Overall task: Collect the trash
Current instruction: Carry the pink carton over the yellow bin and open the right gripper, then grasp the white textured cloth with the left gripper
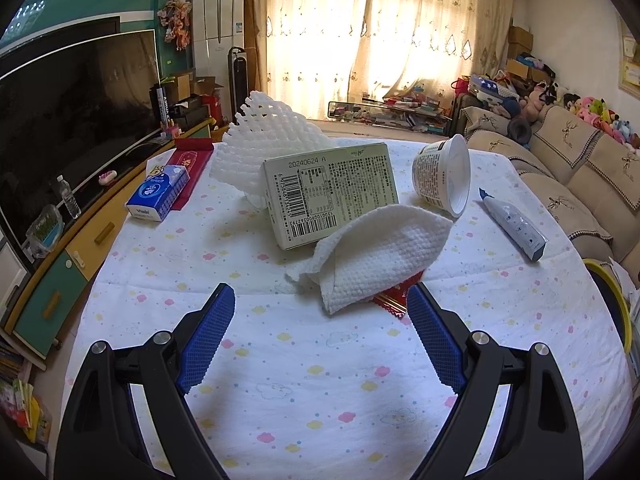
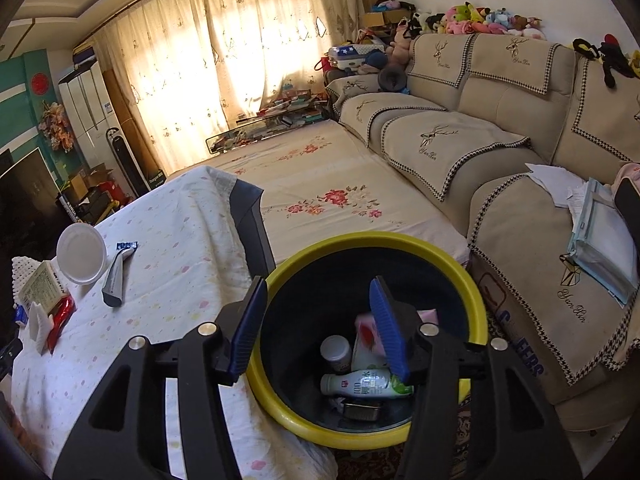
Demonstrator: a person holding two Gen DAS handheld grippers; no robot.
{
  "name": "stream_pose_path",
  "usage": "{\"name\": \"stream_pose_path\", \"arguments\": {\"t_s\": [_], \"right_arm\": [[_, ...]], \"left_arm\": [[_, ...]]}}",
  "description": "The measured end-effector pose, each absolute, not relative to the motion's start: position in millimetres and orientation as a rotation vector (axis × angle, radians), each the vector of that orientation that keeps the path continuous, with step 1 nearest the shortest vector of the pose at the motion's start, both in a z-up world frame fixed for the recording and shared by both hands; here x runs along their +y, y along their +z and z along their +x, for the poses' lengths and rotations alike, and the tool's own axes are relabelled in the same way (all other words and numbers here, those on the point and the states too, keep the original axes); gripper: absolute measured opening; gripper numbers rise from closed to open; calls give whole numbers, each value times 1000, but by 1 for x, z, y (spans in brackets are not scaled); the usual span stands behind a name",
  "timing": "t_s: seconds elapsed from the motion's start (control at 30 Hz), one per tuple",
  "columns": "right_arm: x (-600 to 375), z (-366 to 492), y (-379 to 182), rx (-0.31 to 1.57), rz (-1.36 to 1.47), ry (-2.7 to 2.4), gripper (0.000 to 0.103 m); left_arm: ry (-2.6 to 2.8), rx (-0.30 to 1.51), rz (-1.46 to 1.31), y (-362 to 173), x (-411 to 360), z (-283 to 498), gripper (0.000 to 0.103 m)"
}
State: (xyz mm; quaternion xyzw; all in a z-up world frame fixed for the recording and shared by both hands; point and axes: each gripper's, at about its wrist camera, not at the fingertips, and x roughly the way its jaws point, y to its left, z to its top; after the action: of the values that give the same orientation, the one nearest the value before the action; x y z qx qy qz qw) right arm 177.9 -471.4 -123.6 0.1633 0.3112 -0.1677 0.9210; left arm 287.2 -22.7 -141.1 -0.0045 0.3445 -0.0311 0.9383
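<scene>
My left gripper (image 1: 320,296) is open and empty above the cloth-covered table (image 1: 280,380), just short of a crumpled white paper towel (image 1: 380,252) that lies on a red wrapper (image 1: 394,300). Behind them are a pale carton (image 1: 328,196), white foam fruit netting (image 1: 260,144), a tipped white cup (image 1: 442,178) and a grey-blue tube (image 1: 516,226). My right gripper (image 2: 318,284) is open and empty over the yellow-rimmed black bin (image 2: 476,292), which holds a white bottle (image 2: 364,384), a small cup (image 2: 336,354) and pink packaging (image 2: 366,330).
A blue tissue pack (image 1: 158,194) and a red box (image 1: 192,160) lie at the table's left. A TV cabinet (image 1: 60,280) runs along the left. A beige sofa (image 2: 500,140) stands right of the bin. The cup (image 2: 82,254) and tube (image 2: 114,276) also show in the right wrist view.
</scene>
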Motion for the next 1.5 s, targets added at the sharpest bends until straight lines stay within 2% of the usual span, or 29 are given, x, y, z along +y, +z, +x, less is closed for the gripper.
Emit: {"name": "stream_pose_path", "arguments": {"t_s": [0.5,0.6,0.93,1.07,1.17,1.5], "right_arm": [[-463,181,-133,653,373,-267,52],[-467,181,-135,654,385,-262,52],[-478,175,-136,645,413,-269,53],[-479,173,-135,640,419,-266,53],[-478,171,-133,634,418,-259,53],[-475,162,-125,612,418,-238,53]], "left_arm": [[-93,829,-34,-152,-31,325,84],[-112,852,-23,-152,-37,335,79],[-178,937,-47,-174,-48,360,50],[-193,921,-54,-170,-48,358,19],[-201,906,-69,-163,-43,351,14],[-219,789,-57,-106,-31,295,13]]}}
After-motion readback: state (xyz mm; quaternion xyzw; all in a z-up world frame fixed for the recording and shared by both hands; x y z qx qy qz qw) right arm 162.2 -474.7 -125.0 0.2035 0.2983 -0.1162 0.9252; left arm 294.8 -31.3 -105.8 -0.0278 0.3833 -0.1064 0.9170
